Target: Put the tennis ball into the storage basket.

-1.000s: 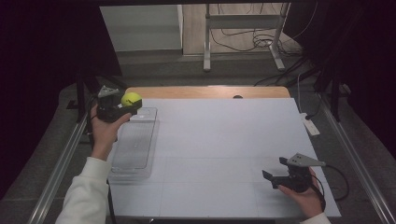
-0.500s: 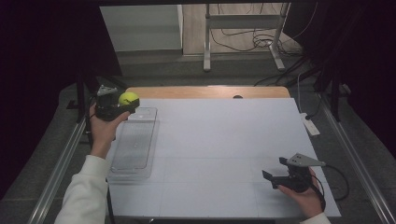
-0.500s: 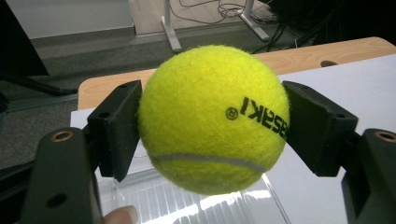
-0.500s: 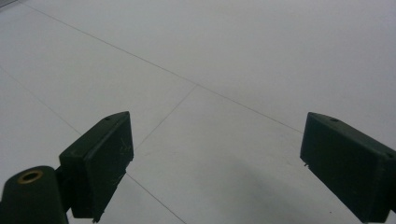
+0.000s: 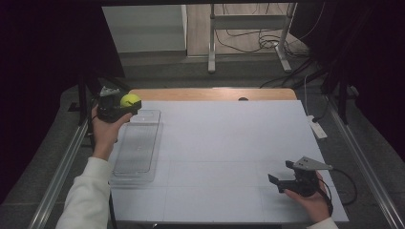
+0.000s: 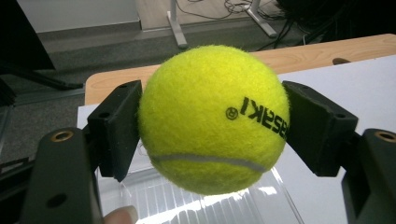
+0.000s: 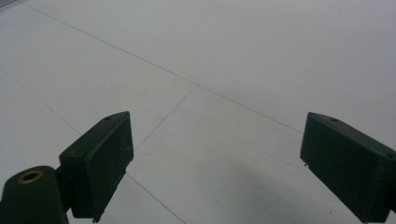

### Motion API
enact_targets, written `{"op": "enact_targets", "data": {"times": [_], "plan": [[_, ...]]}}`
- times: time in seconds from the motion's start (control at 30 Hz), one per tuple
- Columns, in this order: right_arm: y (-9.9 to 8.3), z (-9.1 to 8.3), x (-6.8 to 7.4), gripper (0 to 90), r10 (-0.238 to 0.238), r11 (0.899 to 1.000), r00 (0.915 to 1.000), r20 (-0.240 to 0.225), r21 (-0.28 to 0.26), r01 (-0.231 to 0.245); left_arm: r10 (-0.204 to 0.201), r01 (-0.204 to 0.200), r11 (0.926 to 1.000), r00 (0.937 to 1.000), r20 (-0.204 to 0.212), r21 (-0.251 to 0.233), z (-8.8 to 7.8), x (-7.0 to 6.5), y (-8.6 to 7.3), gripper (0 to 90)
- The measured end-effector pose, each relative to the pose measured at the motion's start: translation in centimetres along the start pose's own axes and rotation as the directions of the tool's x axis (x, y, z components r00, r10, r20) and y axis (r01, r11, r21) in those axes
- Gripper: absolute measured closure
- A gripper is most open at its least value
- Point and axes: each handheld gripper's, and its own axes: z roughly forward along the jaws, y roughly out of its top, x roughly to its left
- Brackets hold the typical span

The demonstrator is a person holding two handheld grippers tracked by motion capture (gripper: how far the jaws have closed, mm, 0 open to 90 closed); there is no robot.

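A yellow tennis ball (image 5: 130,99) (image 6: 212,116) with black lettering is clamped between the two black pads of my left gripper (image 5: 125,106) (image 6: 212,123), held above the far end of a clear plastic tray (image 5: 136,148) (image 6: 196,200) at the table's left. Near the front right corner my right gripper (image 5: 282,172) (image 7: 215,163) rests low over the white table (image 5: 229,143) with its jaws wide open and nothing between them.
A bare wooden strip (image 5: 210,94) runs along the table's far edge. Beyond the right edge lies a white remote-like object (image 5: 317,127). Metal rails flank both sides; desk legs and cables stand on the floor behind.
My left hand has carried the ball slightly toward the table's far left. The right gripper has stayed where it was.
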Motion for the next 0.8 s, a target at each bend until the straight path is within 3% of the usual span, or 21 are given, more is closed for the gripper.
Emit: {"op": "enact_targets", "data": {"times": [0.8], "plan": [[0.0,0.0,0.0,9.8,-0.001,1.000,1.0000,0.000,0.002,0.001,-0.015,0.017,0.9974,0.9992,-0.037,0.071,1.6,1.2,-0.5,26.3]]}}
